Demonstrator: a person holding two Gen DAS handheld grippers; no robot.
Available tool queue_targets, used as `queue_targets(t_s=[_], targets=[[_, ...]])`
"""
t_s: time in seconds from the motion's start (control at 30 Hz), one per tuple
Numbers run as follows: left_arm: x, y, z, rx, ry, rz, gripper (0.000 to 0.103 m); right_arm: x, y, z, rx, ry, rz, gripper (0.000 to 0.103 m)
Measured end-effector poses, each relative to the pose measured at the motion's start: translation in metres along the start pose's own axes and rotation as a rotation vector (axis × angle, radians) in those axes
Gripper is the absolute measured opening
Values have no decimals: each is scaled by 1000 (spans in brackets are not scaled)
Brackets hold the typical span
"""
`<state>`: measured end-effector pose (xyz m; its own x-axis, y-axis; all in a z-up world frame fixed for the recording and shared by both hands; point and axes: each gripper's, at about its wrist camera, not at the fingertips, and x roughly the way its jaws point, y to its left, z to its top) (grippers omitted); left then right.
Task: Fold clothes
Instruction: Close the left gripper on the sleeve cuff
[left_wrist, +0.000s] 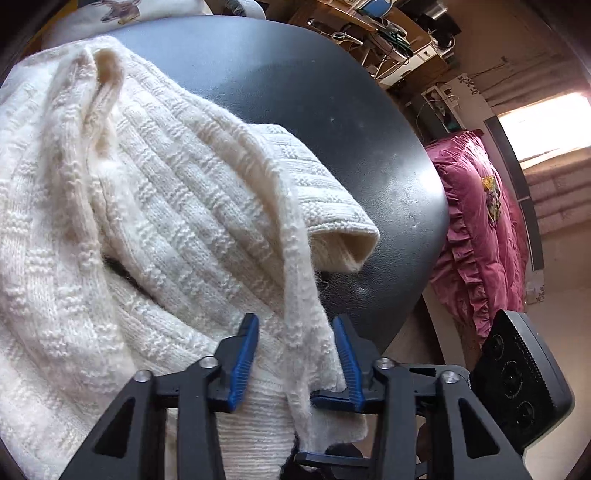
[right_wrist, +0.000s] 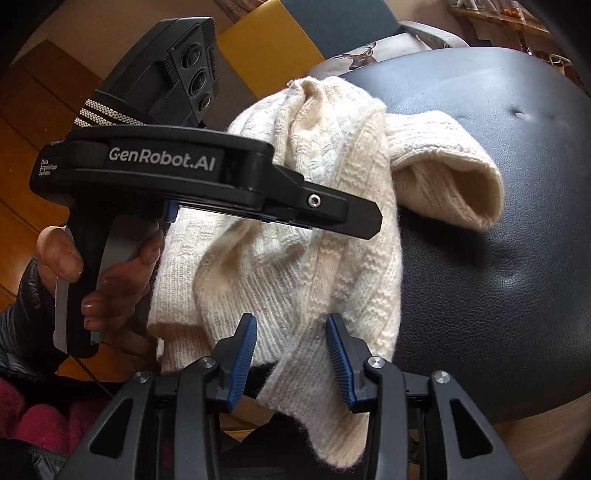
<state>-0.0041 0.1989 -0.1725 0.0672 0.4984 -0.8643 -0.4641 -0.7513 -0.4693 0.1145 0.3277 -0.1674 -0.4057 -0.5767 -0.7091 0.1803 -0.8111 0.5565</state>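
Note:
A cream knitted sweater (left_wrist: 147, 221) lies bunched on a round black leather seat (left_wrist: 332, 110), one open sleeve cuff (left_wrist: 354, 240) pointing right. My left gripper (left_wrist: 293, 321) is shut on a thick fold of the sweater's near edge, and knit fills the space between its blue pads (left_wrist: 243, 354). The right wrist view shows that same left gripper (right_wrist: 369, 221) from the side, lying across the sweater (right_wrist: 314, 147), held by a person's hand (right_wrist: 110, 273). My right gripper (right_wrist: 291, 319) is shut on the ribbed hem, which hangs down past the seat's (right_wrist: 498, 295) edge. The cuff (right_wrist: 461, 192) rests behind it.
A pink ruffled quilt (left_wrist: 480, 229) lies beyond the seat's right side. A deer-print cushion (right_wrist: 362, 51) sits behind the seat. A cluttered desk (left_wrist: 388, 33) stands far back. Wooden floor (right_wrist: 29, 110) and a red cloth (right_wrist: 37, 424) are at the left.

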Motion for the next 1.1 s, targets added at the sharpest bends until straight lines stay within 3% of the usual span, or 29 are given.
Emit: queue_targets(t_s=[0.07, 0.3, 0.4, 0.53, 0.73, 0.8, 0.87, 0.9, 0.93, 0.97, 1.0, 1.1], targets=[[4, -4, -2, 13, 8, 11, 15, -2, 1, -1, 0, 2, -5, 40], [6, 5, -10, -49, 2, -16, 15, -5, 1, 0, -3, 14, -20, 40], [-2, 6, -13, -42, -27, -42, 7, -10, 3, -1, -5, 19, -27, 41], [-17, 4, -17, -14, -85, -65, 6, -20, -1, -5, 18, 4, -29, 41], [-7, 6, -17, -46, -54, -48, 7, -27, -10, -7, 61, -8, -54, 41], [-1, 8, -16, -79, -30, -42, 10, -28, -8, -14, 65, -12, -60, 41], [5, 14, -17, -147, 1, -70, 35, -26, -12, -7, 63, -7, -67, 41], [6, 16, -17, -163, 0, -77, 35, -24, -13, -6, 64, -8, -71, 41], [5, 15, -18, -150, -21, -69, 32, -25, -14, -6, 67, -10, -72, 41], [5, 13, -20, -133, -33, -65, 16, -25, -15, -6, 70, -12, -72, 41], [5, 10, -21, -117, -34, -70, 6, -19, -14, -1, 72, -11, -71, 41], [1, 1, -24, -69, -55, -81, 6, -12, -13, 3, 80, -11, -76, 41]])
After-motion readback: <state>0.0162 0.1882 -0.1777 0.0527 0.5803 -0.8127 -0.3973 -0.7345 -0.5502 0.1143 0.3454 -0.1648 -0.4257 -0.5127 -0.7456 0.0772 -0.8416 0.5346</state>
